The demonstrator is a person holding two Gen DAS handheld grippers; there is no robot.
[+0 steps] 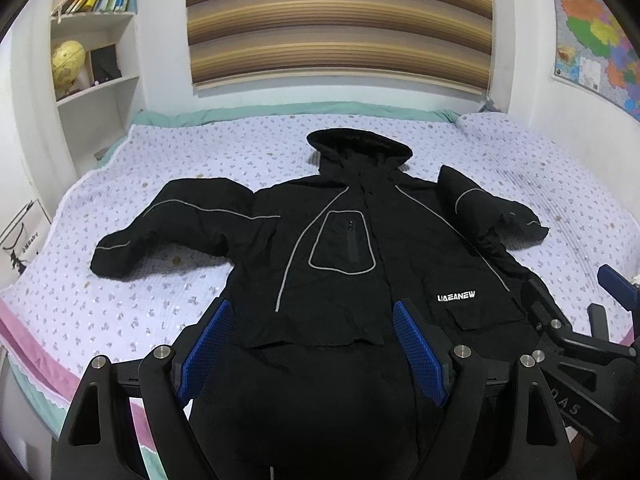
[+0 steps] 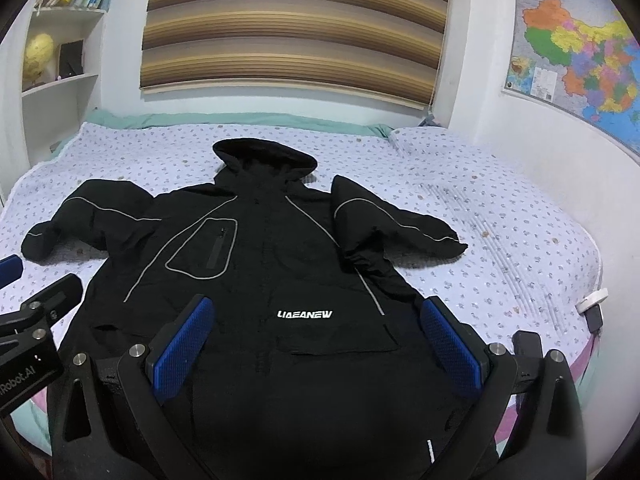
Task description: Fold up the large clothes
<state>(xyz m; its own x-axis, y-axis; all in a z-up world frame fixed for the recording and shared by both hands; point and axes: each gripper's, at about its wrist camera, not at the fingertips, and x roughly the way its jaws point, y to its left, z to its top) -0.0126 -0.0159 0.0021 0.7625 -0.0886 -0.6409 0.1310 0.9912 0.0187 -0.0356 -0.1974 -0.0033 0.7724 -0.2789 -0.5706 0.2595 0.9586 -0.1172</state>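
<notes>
Black jacket point(image 1: 340, 248) lies spread on the bed point(image 1: 160, 152) under both released tools point(image 1: 312, 344) point(image 2: 320, 340).

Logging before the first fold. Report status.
Left claw open, right claw open, both empty above the hem. Black jacket flat on bed, front up, sleeves out, unfolded. Nothing on it.

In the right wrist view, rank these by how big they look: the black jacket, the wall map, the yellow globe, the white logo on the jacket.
Largest to smallest, as they look:
1. black jacket
2. wall map
3. yellow globe
4. white logo
The globe and logo look close; the globe stands much farther away.
</notes>
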